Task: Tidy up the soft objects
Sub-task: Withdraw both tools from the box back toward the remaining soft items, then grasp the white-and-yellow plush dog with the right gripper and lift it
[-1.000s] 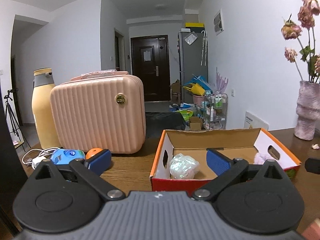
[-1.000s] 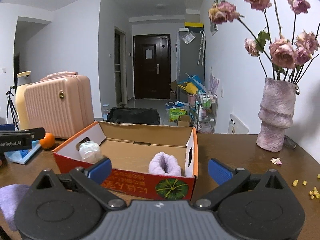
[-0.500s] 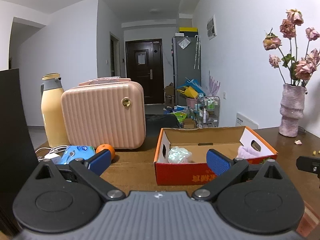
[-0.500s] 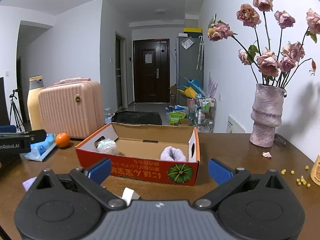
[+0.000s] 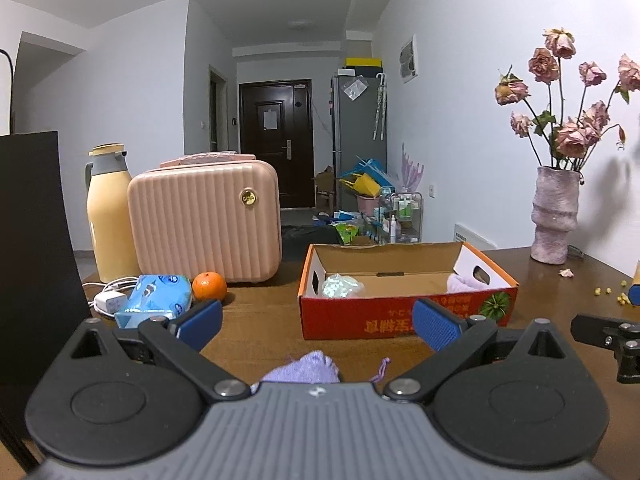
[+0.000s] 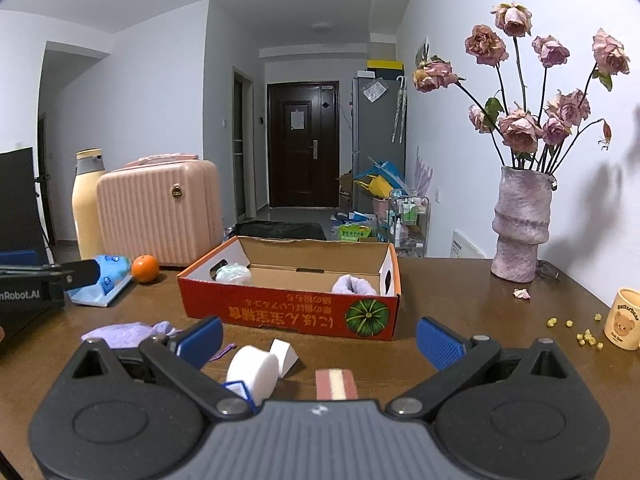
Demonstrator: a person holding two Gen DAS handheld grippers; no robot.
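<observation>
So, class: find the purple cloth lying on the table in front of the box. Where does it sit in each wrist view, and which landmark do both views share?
Left wrist view: the purple cloth sits at bottom centre, between the open left gripper's fingers, partly hidden by its body.
Right wrist view: the purple cloth lies at lower left, left of the open right gripper.
Shared landmark: the red cardboard box just behind it.

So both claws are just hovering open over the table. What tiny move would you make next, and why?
Probably lower the left gripper onto the purple cloth lying on the table just under its open jaws. The cardboard box already holds two soft items, while this cloth, the white sponge roll and the striped sponge lie outside it.
</observation>
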